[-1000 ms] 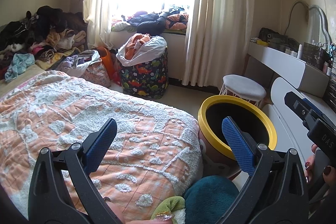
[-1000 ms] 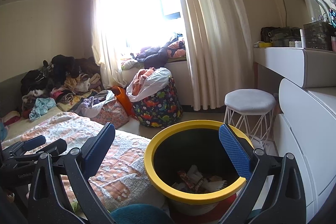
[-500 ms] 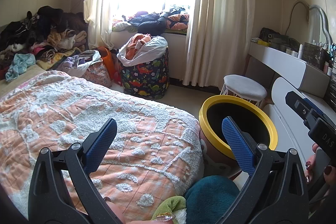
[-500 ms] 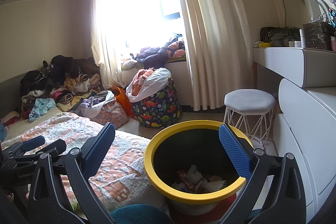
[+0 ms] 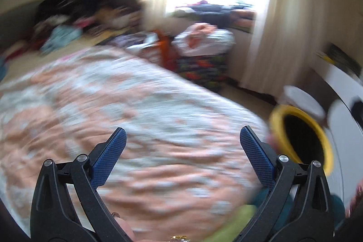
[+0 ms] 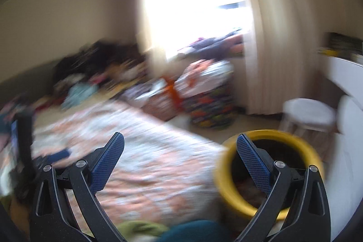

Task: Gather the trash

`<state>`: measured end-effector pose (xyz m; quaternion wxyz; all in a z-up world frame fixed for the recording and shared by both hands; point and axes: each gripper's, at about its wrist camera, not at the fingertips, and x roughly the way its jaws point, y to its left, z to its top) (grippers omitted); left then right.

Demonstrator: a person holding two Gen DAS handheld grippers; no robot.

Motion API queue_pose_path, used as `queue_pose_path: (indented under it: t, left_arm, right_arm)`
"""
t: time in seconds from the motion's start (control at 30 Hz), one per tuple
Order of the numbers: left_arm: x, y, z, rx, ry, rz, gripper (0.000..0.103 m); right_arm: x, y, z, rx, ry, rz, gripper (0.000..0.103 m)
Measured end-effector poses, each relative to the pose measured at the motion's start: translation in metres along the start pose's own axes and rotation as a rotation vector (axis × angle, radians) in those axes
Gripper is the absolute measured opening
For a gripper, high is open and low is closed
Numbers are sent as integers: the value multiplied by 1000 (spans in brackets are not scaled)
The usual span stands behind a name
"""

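Motion blur smears both wrist views, so fine detail cannot be confirmed. Left gripper (image 5: 182,140), black-framed with blue textured pads, is spread wide with nothing between its fingers; it hangs above the peach-and-white tufted bedspread (image 5: 140,119). Right gripper (image 6: 180,146), of the same build, is likewise released and empty, its right finger overlapping the near rim of the round yellow-rimmed bin with a dark interior (image 6: 267,174). That bin stands on the floor just beside the bed's corner, near the white round stool (image 6: 308,112); something pale and reddish lies in its bottom, too blurred to identify. In the left view the same bin (image 5: 301,140) sits at the right edge. A small crinkled gold-toned scrap (image 5: 178,238) shows at the bottom edge of the left view, partly cut off; whether it is trash cannot be determined. Judged step: locating the next piece of litter on or around the bed. Recommended practice: steady both grippers until the view is sharp before committing, keep the fingers fully spread during approach, descend squarely over a loose item rather than raking the bedspread's tufts, and keep the bin within easy reach of whichever gripper picks. Heaped clothing (image 6: 95,74) at the far wall should be left alone.
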<state>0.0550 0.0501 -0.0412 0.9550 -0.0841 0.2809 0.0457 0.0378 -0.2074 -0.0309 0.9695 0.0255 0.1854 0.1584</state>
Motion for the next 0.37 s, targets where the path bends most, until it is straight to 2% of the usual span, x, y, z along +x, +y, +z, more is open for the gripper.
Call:
queue_pose_path:
  t: [0.07, 0.13, 0.23, 0.27, 0.37]
  left_arm:
    - [2, 63, 5, -70, 2, 155, 92]
    - [2, 116, 5, -124, 29, 270, 92]
    - [7, 213, -3, -246, 109, 476, 92]
    - [11, 251, -10, -296, 143, 545, 92]
    - [24, 312, -27, -391, 228, 650, 92]
  right_arm:
    - [30, 38, 0, -51, 112, 136, 97]
    - [69, 92, -9, -116, 257, 313, 97]
    - [125, 174, -36, -214, 500, 476, 97]
    - [138, 196, -46, -248, 552, 499, 97]
    - [176, 276, -87, -411, 689, 538, 96]
